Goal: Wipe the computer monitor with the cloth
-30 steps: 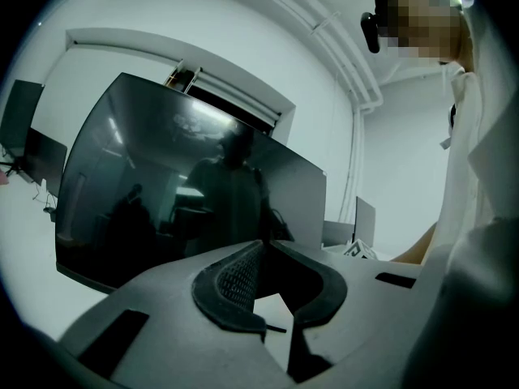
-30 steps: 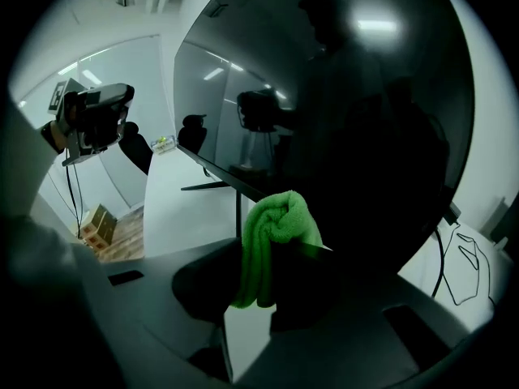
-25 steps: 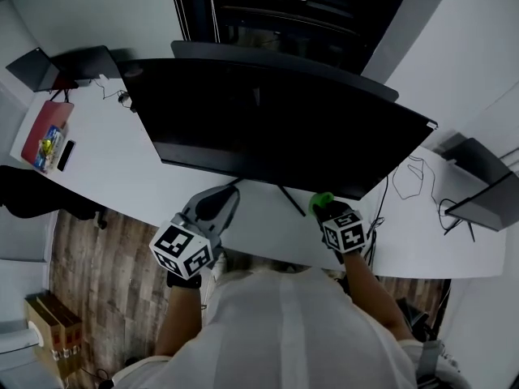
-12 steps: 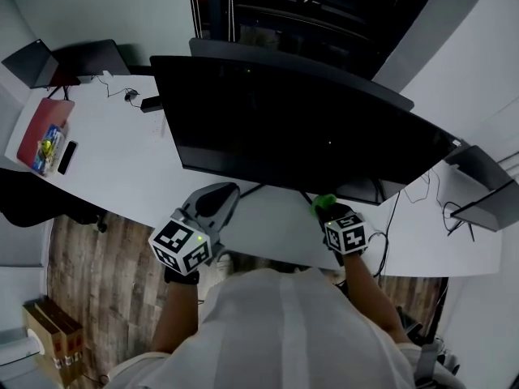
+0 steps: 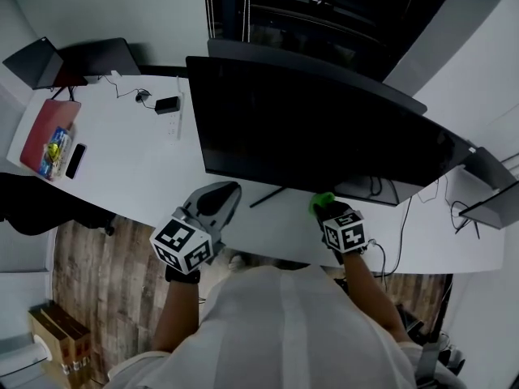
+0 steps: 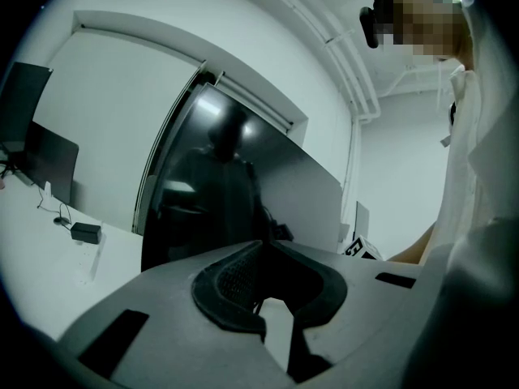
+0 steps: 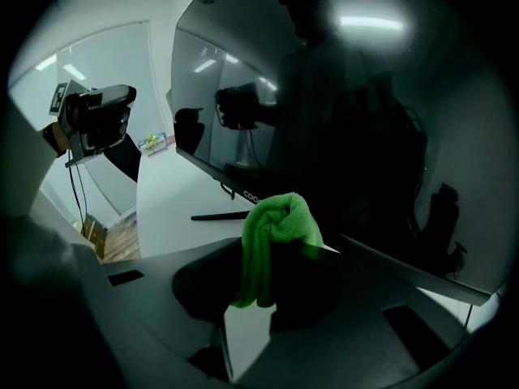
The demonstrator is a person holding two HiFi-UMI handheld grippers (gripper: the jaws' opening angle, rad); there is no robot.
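A wide black computer monitor (image 5: 316, 132) stands on the white desk (image 5: 130, 173), its screen dark; it also fills the right gripper view (image 7: 349, 120) and shows in the left gripper view (image 6: 219, 193). My right gripper (image 5: 323, 207) is shut on a bunched green cloth (image 7: 274, 245), held just below the monitor's lower edge; the green cloth (image 5: 321, 200) peeks out ahead of the marker cube. My left gripper (image 5: 217, 201) hovers over the desk's front edge, left of the monitor's stand leg (image 5: 266, 197), jaws together with nothing between them (image 6: 263, 278).
At the desk's left end lie a red folder (image 5: 42, 128), a dark phone (image 5: 75, 160) and a power brick with cable (image 5: 166, 104). A laptop (image 5: 32, 61) sits far left, cables (image 5: 422, 194) and another device at the right. Wood floor (image 5: 97, 274) lies below.
The head view has swung left, so the monitor and desk things sit further right in the frame. Both grippers hold about the same places; the cloth stays gripped.
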